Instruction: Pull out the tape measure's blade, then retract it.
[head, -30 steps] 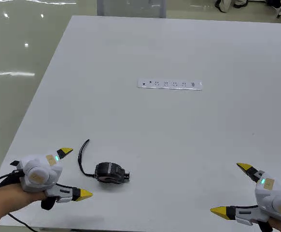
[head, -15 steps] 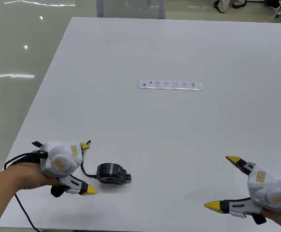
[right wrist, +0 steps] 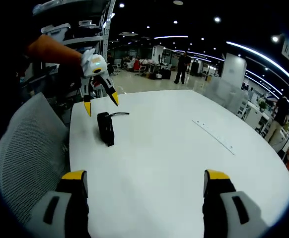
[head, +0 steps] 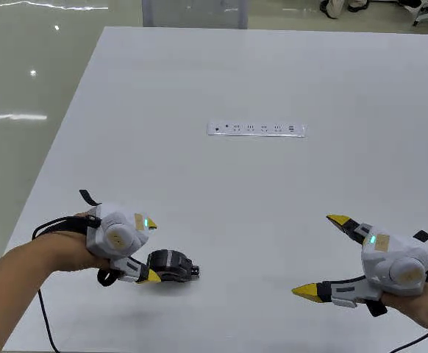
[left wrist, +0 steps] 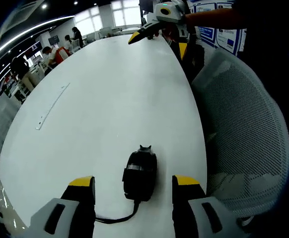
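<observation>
Looking down from the head view, I have the tape measure (head: 171, 265) lying on the white table (head: 273, 73) near its front edge, toward the left corner. It is a small black case with its blade wound in, and just the end hook pokes out at the front. A thin black strap trails from the back of the case.

My left claw (head: 153, 251) is spread wide around it. In the left gripper view the case sits between the two yellow-tipped jaws with bare table showing on either side, so the jaws stand beside the case and do not touch it.

My right claw (head: 321, 256) is also wide, holding nothing, low over the table on the right side and well apart from the tape measure. In the right gripper view the case lies far ahead of it, under the left claw.

A white power strip (head: 256, 129) lies flat near the middle of the table, well beyond both claws.
</observation>
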